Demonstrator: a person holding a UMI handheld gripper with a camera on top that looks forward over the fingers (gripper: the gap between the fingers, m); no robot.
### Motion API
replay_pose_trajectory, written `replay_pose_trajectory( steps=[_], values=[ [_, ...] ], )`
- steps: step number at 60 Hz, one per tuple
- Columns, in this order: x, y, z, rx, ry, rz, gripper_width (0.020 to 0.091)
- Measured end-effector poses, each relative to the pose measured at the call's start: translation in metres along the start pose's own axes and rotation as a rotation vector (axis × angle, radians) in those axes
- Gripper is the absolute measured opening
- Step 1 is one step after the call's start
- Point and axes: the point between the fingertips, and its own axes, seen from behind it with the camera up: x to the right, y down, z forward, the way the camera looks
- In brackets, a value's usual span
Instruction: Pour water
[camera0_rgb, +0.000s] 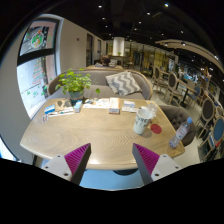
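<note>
Leafy green plant in a pot stands at the far-left end of the pale wooden oval table. Scattered papers and small items mid-table, too small to identify. Light-coloured jug-like vessel sits right of centre, well beyond the fingers. Gripper released, fingers spread, nothing between them. Risk: a long, off-line approach could clip the vessel sideways and tip it, spilling water.

Two dark fingers of a handheld gripper rise from the bottom of the frame, one lower left, one lower right. Each finger carries a magenta pad with a ribbed, triangular face on its inner side, edged in black.
</note>
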Motion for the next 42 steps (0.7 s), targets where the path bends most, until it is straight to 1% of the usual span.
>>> replay_pose_trajectory(
  steps=[13,23,35,42],
  values=[
    [0.161,0.034,0.027,0.018,0.098,0.094,0.0854],
    [0.265,0.053,0.059,0.031,0.137,0.134,0.0855],
    [0.359,0.06,0.115,0.061,0.161,0.182,0.0854],
    [0.384,0.059,0.147,0.083,0.163,0.181,0.0857]
  ],
)
